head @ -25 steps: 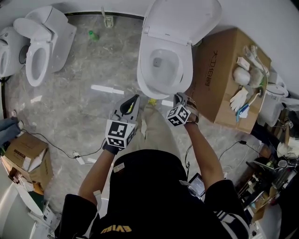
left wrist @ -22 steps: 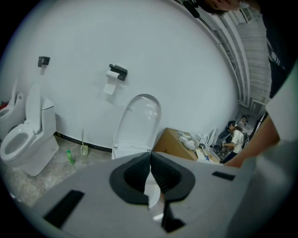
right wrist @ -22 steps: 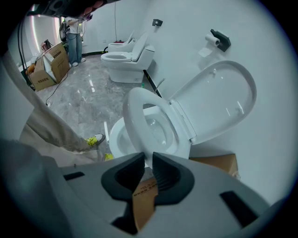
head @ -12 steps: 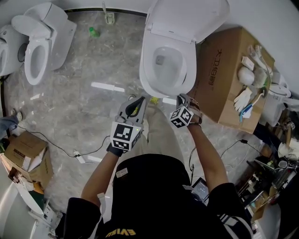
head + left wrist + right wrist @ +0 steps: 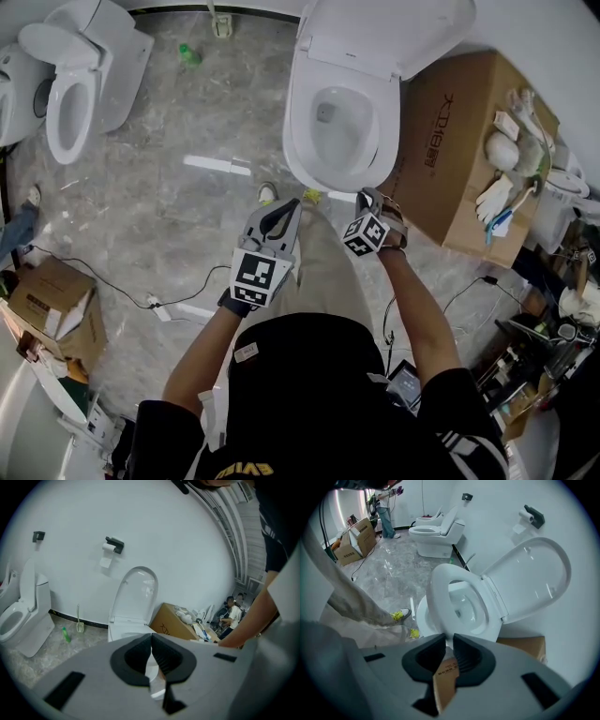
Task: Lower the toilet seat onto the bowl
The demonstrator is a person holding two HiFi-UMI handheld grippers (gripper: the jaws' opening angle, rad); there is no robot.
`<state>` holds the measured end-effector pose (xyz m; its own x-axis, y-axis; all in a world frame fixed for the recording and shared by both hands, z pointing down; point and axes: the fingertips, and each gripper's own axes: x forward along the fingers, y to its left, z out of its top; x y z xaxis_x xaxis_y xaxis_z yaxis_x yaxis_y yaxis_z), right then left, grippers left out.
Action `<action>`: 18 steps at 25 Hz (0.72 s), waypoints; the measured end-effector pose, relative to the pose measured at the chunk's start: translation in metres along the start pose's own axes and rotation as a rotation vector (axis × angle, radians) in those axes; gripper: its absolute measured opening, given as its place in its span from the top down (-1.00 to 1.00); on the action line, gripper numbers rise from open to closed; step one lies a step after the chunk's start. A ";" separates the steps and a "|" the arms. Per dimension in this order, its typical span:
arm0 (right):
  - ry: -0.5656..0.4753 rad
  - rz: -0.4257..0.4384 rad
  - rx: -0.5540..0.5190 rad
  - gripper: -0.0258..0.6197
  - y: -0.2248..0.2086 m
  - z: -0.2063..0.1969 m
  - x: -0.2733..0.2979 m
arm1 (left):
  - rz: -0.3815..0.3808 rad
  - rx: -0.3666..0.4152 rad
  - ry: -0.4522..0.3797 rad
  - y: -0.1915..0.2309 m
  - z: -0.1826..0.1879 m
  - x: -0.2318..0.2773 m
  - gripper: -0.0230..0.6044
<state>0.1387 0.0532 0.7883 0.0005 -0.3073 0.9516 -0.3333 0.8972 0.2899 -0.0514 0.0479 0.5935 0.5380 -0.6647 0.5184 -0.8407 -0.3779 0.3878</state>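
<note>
The white toilet (image 5: pixel 342 122) stands ahead of me with its lid (image 5: pixel 394 33) upright against the wall. In the right gripper view the seat ring (image 5: pixel 436 592) is tilted a little above the bowl (image 5: pixel 421 618), and its front rim runs in between the pads of my right gripper (image 5: pixel 449 637). That gripper (image 5: pixel 366 194) is shut on the seat at the bowl's front right. My left gripper (image 5: pixel 292 202) hovers in front of the bowl, shut and empty, and in its own view its pads (image 5: pixel 151 639) meet.
A cardboard box (image 5: pixel 459 122) with gloves and tubes on it stands right of the toilet. A second toilet (image 5: pixel 70 94) is at the far left. A green bottle (image 5: pixel 190 56), a cable (image 5: pixel 122 291) and a small box (image 5: pixel 52 309) lie on the floor.
My left gripper has moved forward and to the right, closer to the bowl's front. The right gripper has stayed at the seat's front rim.
</note>
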 end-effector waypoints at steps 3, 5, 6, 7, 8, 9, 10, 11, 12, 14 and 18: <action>0.003 0.008 0.000 0.76 0.005 -0.001 0.005 | -0.007 0.004 0.005 -0.003 -0.004 0.003 0.89; 0.005 0.017 -0.001 0.76 0.009 -0.002 0.008 | -0.006 0.000 0.008 -0.003 -0.005 0.004 0.89; 0.008 0.023 -0.001 0.76 0.011 -0.002 0.010 | -0.006 0.001 0.010 -0.002 -0.005 0.004 0.89; 0.011 0.027 -0.001 0.76 0.013 -0.002 0.012 | -0.007 0.003 0.012 -0.002 -0.005 0.005 0.89; 0.014 0.032 -0.002 0.76 0.014 -0.003 0.014 | -0.007 0.003 0.013 -0.003 -0.004 0.004 0.89; 0.018 0.036 -0.002 0.77 0.015 -0.004 0.015 | -0.008 0.000 0.013 -0.004 -0.004 0.003 0.89; 0.020 0.040 -0.003 0.77 0.017 -0.005 0.016 | -0.007 -0.005 0.015 -0.006 -0.005 0.002 0.89; 0.023 0.042 -0.003 0.77 0.019 -0.006 0.018 | -0.007 -0.008 0.018 -0.007 -0.007 0.002 0.89; 0.024 0.044 -0.002 0.77 0.020 -0.006 0.019 | -0.008 -0.009 0.023 -0.007 -0.009 0.001 0.89; 0.028 0.049 0.001 0.77 0.023 -0.006 0.022 | -0.010 -0.006 0.033 -0.008 -0.013 0.001 0.89; 0.037 0.057 0.001 0.77 0.029 -0.008 0.031 | -0.004 -0.009 0.031 -0.006 -0.012 0.001 0.89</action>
<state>0.1368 0.0725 0.8269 0.0167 -0.2434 0.9698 -0.3346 0.9126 0.2348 -0.0451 0.0575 0.6012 0.5433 -0.6429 0.5400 -0.8379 -0.3749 0.3967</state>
